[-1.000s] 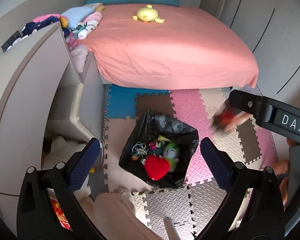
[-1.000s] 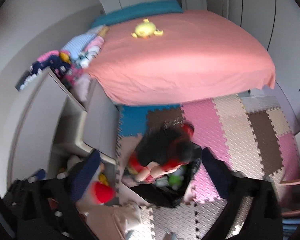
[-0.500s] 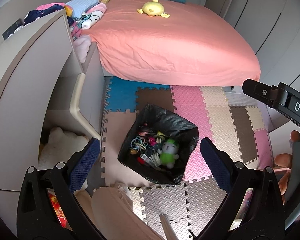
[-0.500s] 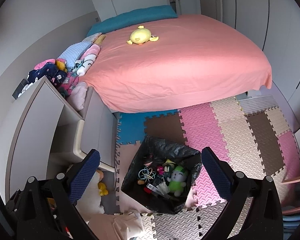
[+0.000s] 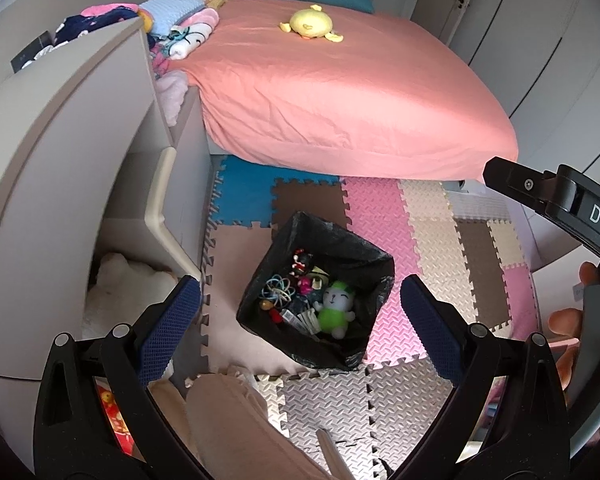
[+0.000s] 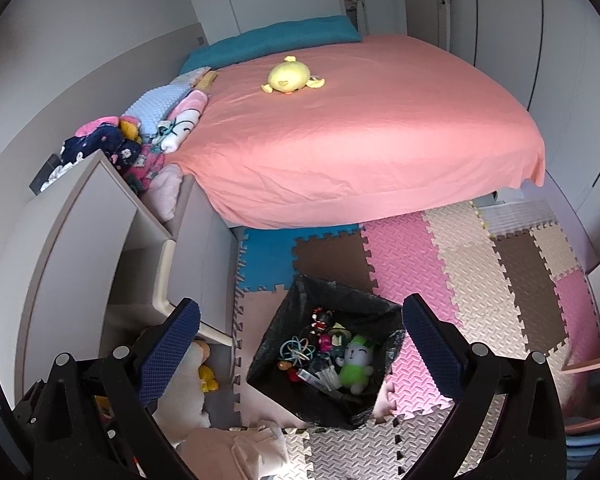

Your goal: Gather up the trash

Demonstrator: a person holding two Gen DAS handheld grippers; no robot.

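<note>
A black bin bag (image 5: 342, 242) stands open on the foam mat. Inside it lie a green and white plush (image 5: 336, 308), a tangle of coloured rings (image 5: 278, 290) and a small red and black doll (image 5: 302, 260). My left gripper (image 5: 300, 292) hangs open above the bag, holding nothing. The right wrist view shows the same bag (image 6: 336, 292), plush (image 6: 356, 364) and doll (image 6: 322, 320) under my right gripper (image 6: 300, 314), which is open and empty. The right gripper's black body (image 5: 560, 204) crosses the right side of the left wrist view, held by a hand (image 5: 568, 316).
A bed with a pink sheet (image 5: 340, 92) and a yellow duck plush (image 5: 310, 26) fills the far side. A grey cabinet with an open drawer (image 5: 160, 208) stands left. Folded clothes (image 6: 140, 148) are piled beside it. A beige trouser leg (image 5: 236, 420) is below.
A blurred red and black doll and a red heart were in motion at the bag a second ago. The doll now lies in the bag; the heart is out of sight. Both grippers drew back a little.
</note>
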